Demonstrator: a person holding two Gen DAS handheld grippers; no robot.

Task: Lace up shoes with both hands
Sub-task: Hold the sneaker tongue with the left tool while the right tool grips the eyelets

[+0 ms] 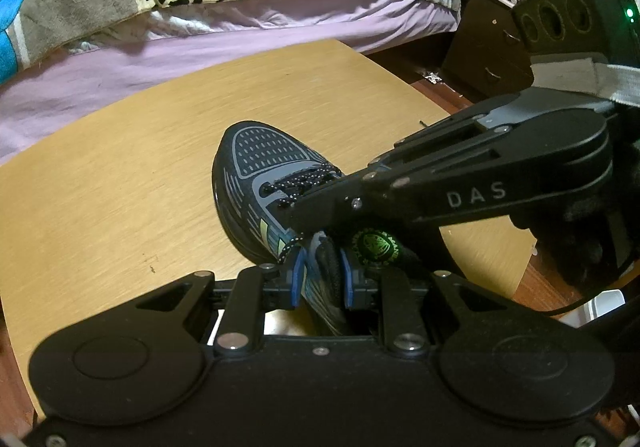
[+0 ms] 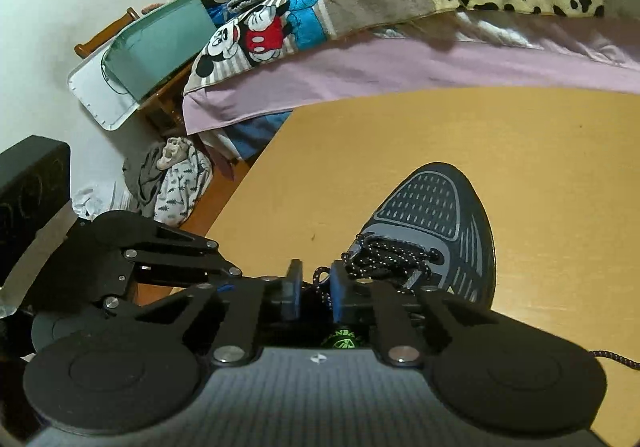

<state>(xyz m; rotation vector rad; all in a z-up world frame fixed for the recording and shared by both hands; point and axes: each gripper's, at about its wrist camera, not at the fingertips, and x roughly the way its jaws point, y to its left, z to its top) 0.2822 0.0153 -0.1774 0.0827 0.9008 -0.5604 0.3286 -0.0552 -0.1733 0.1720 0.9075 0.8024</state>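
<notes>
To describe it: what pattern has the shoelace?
The shoelace is black with white speckles, clearest in the right wrist view.

A light wooden table (image 1: 120, 175) carries the work. One dark running shoe (image 1: 264, 167) lies directly on it, just ahead of both tongs, its toe pointing away from them and its sole tilted so that one edge presses the top. A speckled lace end (image 2: 616, 358) trails over the wood to the right of the right tongs. The rest of the top, ahead of the tongs and to either side, shows only wood grain and a few small dark specks. Beyond the table's far edge stands a bed (image 1: 240, 27) with a lilac sheet.
</notes>
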